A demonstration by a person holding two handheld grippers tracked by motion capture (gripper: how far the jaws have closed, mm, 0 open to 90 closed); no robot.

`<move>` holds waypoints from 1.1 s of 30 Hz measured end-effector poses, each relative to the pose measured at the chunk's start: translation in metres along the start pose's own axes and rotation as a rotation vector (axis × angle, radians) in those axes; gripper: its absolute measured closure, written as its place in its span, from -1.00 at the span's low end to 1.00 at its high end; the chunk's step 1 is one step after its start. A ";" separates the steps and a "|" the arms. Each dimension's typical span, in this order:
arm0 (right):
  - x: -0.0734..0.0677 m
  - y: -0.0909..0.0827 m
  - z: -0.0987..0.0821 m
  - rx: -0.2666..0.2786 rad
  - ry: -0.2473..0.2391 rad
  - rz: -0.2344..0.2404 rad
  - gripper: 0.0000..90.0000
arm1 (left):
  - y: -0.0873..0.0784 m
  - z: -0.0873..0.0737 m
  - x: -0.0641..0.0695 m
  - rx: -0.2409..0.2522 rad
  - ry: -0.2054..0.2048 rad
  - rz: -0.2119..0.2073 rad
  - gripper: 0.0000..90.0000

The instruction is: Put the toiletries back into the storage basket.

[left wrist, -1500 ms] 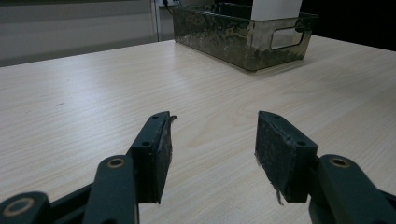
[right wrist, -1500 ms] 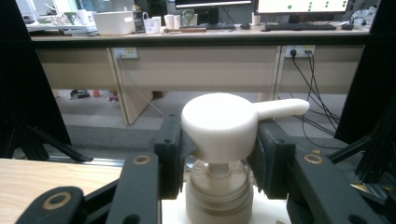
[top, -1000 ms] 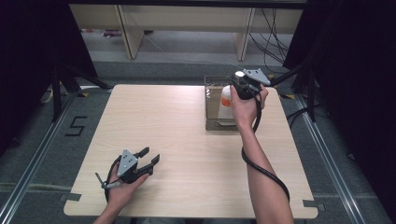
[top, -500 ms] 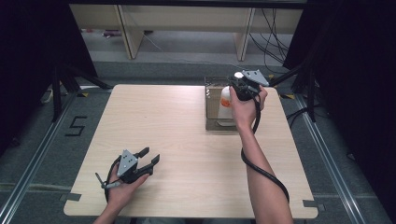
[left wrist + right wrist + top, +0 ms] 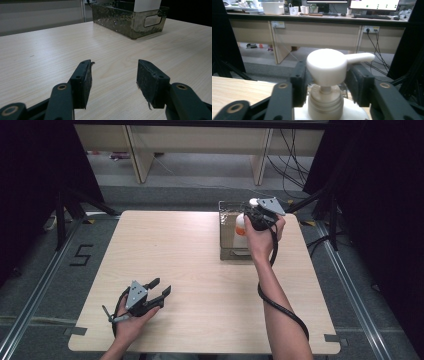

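A white pump bottle (image 5: 240, 231) with an orange label stands upright in a worn metal tray (image 5: 226, 251) at the table's far right. My right gripper (image 5: 254, 216) is at its top, and the white pump head (image 5: 324, 62) sits between the two pads (image 5: 300, 75). The jaws have just been opening and stand close beside the head without pressing on it. My left gripper (image 5: 162, 286) rests low at the near left of the table, open, with bare wood between its fingers (image 5: 83, 80). From the left gripper view the tray (image 5: 130, 21) and the bottle's white body (image 5: 147, 5) lie far ahead.
The light wooden table (image 5: 170, 245) is bare between the two hands. Black stands and curtains flank it, cables run at the back right, and pale desks (image 5: 317, 32) stand beyond the far edge. The right gripper's cable (image 5: 275, 300) hangs along the forearm.
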State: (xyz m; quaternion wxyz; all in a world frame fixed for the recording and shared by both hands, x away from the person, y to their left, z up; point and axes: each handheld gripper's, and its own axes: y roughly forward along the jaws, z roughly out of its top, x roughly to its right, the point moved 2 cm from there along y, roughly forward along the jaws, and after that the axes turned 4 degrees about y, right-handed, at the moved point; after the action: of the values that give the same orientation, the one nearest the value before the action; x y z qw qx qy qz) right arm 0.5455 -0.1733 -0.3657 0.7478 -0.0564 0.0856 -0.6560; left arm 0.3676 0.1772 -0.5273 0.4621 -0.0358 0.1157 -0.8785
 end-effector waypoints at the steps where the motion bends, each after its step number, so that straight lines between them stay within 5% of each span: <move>1: 0.001 -0.001 0.000 -0.002 -0.006 -0.003 0.12 | 0.000 0.000 0.000 0.000 0.000 0.000 0.01; 13: 0.006 -0.011 -0.003 -0.002 0.021 -0.002 -0.26 | 0.000 0.000 0.001 -0.010 0.002 0.005 0.01; 33: 0.015 -0.041 -0.015 -0.041 0.013 0.014 -0.33 | 0.000 0.000 0.001 -0.012 0.004 0.008 0.01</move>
State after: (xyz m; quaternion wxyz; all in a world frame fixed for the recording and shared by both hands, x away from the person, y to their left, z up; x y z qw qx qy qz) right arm 0.5041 -0.1933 -0.3730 0.7506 -0.0670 0.1042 -0.6490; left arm 0.3670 0.1768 -0.5269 0.4654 -0.0365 0.1221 -0.8759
